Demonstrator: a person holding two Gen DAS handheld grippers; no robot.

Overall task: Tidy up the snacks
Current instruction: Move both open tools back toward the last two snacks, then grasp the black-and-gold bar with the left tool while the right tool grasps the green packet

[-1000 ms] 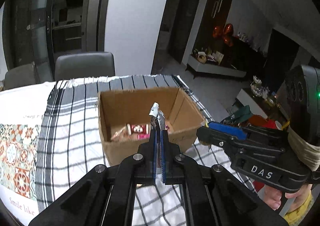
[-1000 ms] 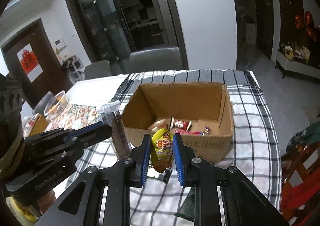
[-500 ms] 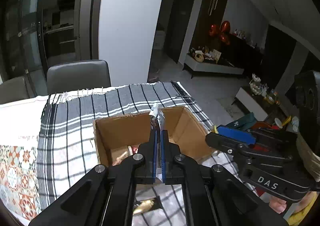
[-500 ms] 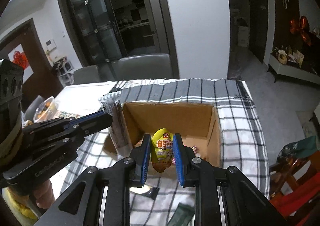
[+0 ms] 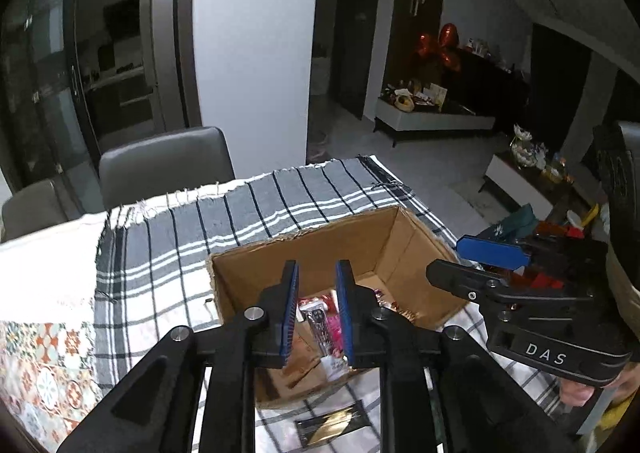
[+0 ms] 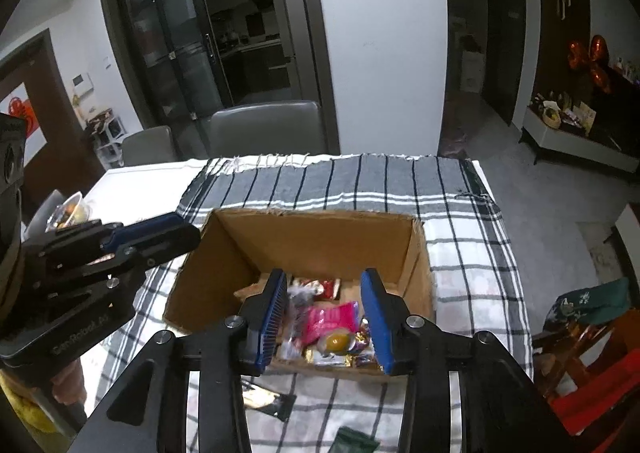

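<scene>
Left gripper (image 5: pixel 317 313) over the box (image 5: pixel 384 237), jaws opening, nothing pinched between the pads. Right gripper (image 6: pixel 326 319) likewise: jaws opening, empty, above the snacks (image 6: pixel 330 319) piled on the box floor. Box sits on the checked cloth (image 6: pixel 460 189). One dark packet (image 6: pixel 268 399) lies on the cloth just outside the box.

I see a plain brown cardboard box (image 6: pixel 280 241) on a cloth (image 6: pixel 400 185) checked in grey, white and black — the far band greyer, the near part whiter. My left gripper (image 5: pixel 317 313) and right gripper (image 6: pixel 325 317) are both black with blue pads. Inside the box lies a bright pink packet (image 6: pixel 330 319) beside a yellow-gold wrapper (image 6: pixel 338 341). On the cloth before the box lies a black packet with gold (image 5: pixel 332 423). At the table's left — a mat (image 5: pixel 44 369) of orange, teal and white tiles.
</scene>
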